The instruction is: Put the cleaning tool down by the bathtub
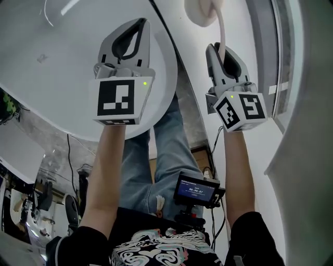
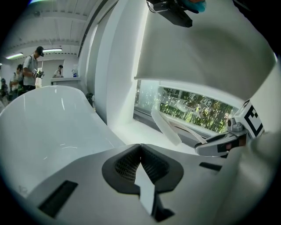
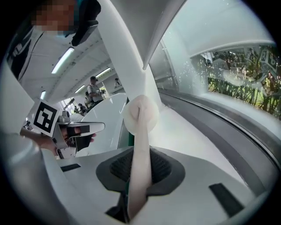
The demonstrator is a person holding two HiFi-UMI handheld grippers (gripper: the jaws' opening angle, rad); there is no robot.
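The cleaning tool is a pale long handle (image 3: 140, 171) ending in a round cream head (image 3: 140, 115). My right gripper (image 3: 139, 151) is shut on that handle, and the head sticks out past its jaws over the white ledge. From the head view, the right gripper (image 1: 214, 49) is right of the bathtub rim, with the tool head (image 1: 200, 13) beyond it. My left gripper (image 1: 139, 25) hovers over the white bathtub (image 1: 52, 62), jaws shut on nothing. The left gripper (image 2: 140, 147) sees the tool's handle (image 2: 166, 127) and the right gripper (image 2: 219, 143) at its right.
A white ledge (image 3: 189, 132) runs between the tub and a window with greenery (image 2: 193, 110) behind it. Several people (image 2: 33, 68) stand far off at a counter. A small camera screen (image 1: 195, 189) hangs at the person's chest, and cables and stands (image 1: 57, 192) lie on the floor.
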